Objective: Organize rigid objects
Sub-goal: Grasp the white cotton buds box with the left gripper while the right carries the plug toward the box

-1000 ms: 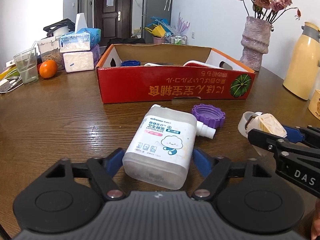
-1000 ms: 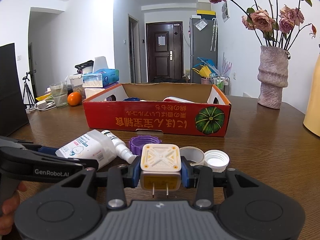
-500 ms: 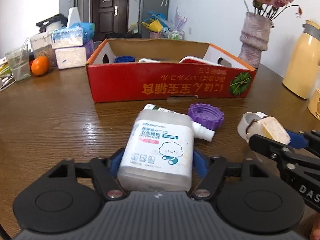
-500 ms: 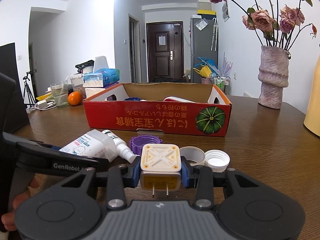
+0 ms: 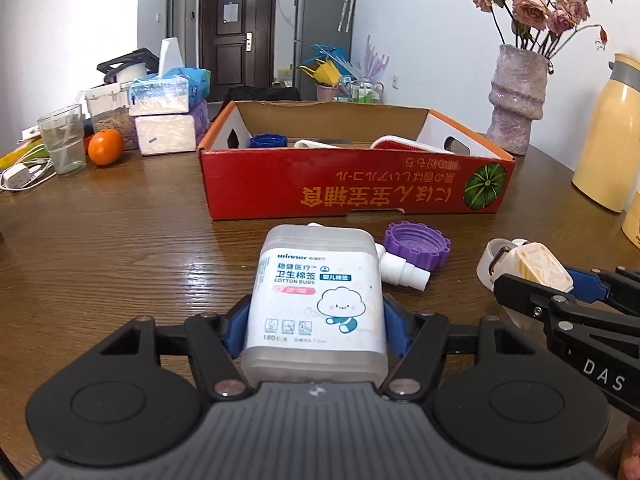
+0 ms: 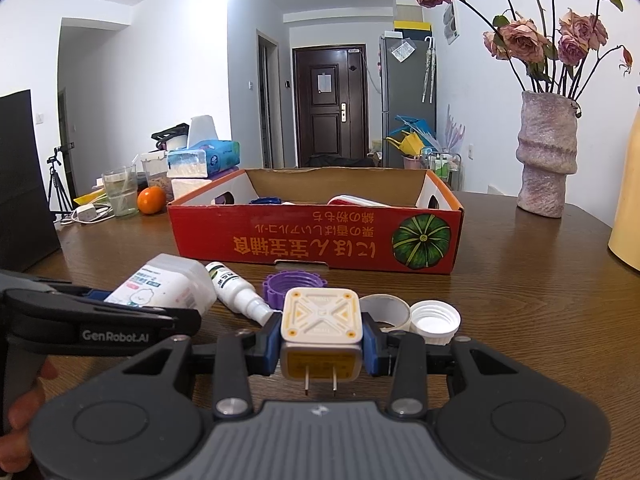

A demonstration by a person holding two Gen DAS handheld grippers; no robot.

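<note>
Two grips closed: left gripper (image 5: 316,320) fingers clamping cotton-bud box (image 5: 318,304), long axis pointing toward red box (image 5: 352,194) ahead; right gripper (image 6: 322,346) fingers pinching plug adapter (image 6: 322,316).

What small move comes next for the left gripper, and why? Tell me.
Probably lift the cotton bud box off the table and carry it toward the red carton: the left gripper is shut on it, and the carton lies open just ahead.
</note>
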